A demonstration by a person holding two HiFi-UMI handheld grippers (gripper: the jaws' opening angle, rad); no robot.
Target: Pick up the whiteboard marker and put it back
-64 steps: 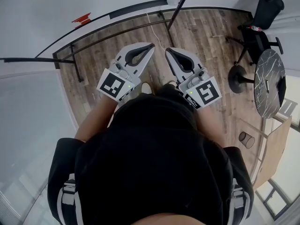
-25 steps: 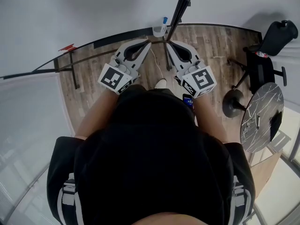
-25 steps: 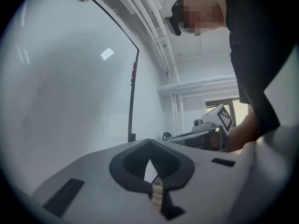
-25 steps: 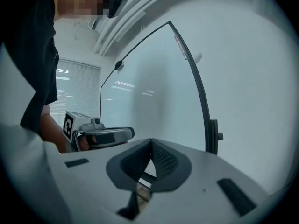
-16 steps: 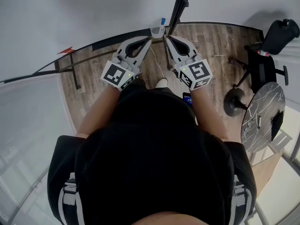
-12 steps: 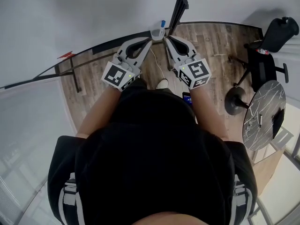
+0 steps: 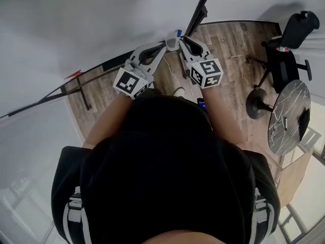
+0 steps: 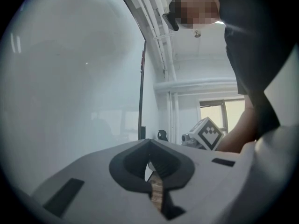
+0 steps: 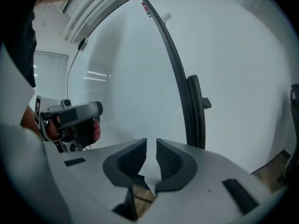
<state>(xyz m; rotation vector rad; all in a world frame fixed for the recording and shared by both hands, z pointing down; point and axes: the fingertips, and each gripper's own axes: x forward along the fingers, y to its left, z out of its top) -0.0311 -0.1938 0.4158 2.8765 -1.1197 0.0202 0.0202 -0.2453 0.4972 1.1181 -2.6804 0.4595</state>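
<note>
A whiteboard marker with a blue cap (image 7: 178,33) stands in a small pale holder (image 7: 171,36) at the foot of the whiteboard (image 7: 101,19). My right gripper (image 7: 181,40) reaches up to it, tips just short of the cap. In the right gripper view its jaws (image 9: 151,148) have just been opening and stand apart with nothing between them. My left gripper (image 7: 163,46) lies beside it on the left, tips near the holder. Its jaws (image 8: 149,142) meet at the tips and hold nothing.
A black stand pole (image 7: 200,6) rises by the holder and shows again (image 9: 194,111) in the right gripper view. An office chair (image 7: 284,39) and a round marble table (image 7: 289,116) stand at the right on the wood floor (image 7: 228,50).
Both grippers have moved forward and up the picture toward the marker holder, the right one farther. The holder now sits right at their tips.
</note>
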